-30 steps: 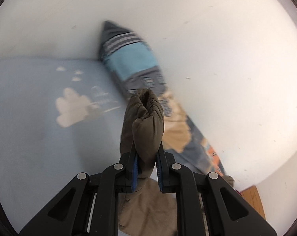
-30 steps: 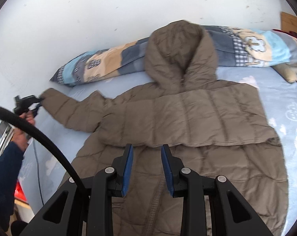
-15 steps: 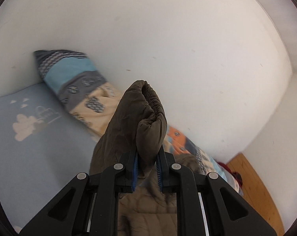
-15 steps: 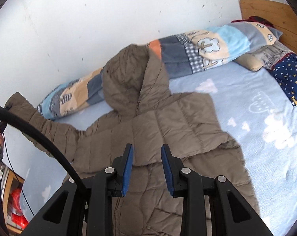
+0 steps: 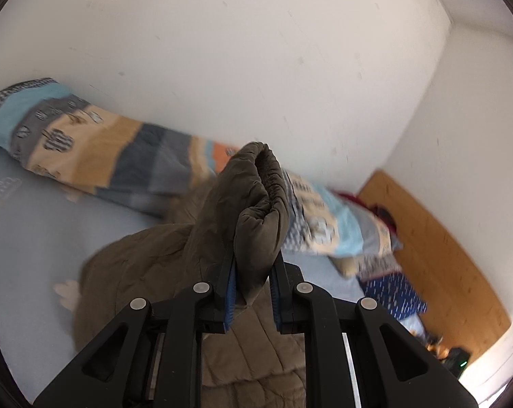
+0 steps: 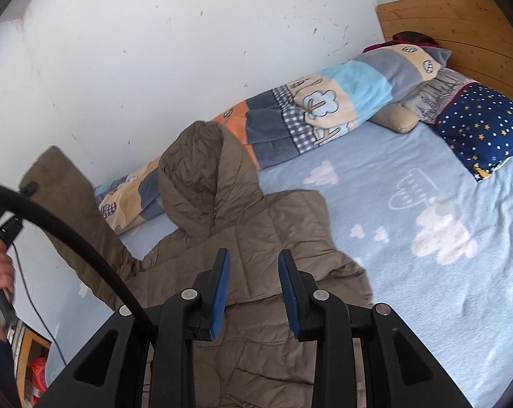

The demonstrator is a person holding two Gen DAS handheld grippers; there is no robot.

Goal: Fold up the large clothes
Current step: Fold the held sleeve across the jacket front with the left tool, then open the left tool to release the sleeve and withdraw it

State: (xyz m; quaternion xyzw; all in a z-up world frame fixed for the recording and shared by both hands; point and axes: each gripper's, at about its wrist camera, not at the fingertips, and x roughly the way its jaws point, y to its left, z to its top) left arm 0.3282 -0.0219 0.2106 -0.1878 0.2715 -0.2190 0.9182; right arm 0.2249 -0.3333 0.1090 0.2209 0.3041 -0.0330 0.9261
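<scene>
A brown quilted hooded jacket (image 6: 256,238) lies on a light blue bed sheet (image 6: 426,289), hood toward the wall. My left gripper (image 5: 253,272) is shut on the jacket's sleeve cuff (image 5: 259,210) and holds it up over the jacket body (image 5: 147,272). In the right wrist view that raised sleeve (image 6: 72,210) stands up at the left. My right gripper (image 6: 254,268) is open and empty, hovering above the jacket's chest, its blue pads (image 6: 220,289) apart.
A long patchwork bolster (image 6: 324,108) lies along the white wall (image 6: 154,51). A star-print navy pillow (image 6: 477,129) and a beige pillow (image 6: 399,119) sit by the wooden headboard (image 6: 460,27). A black cable (image 6: 69,231) crosses the left of the right wrist view.
My left gripper has lifted the sleeve cuff and swung it rightward over the jacket. My right gripper stayed open while its view turned toward the headboard.
</scene>
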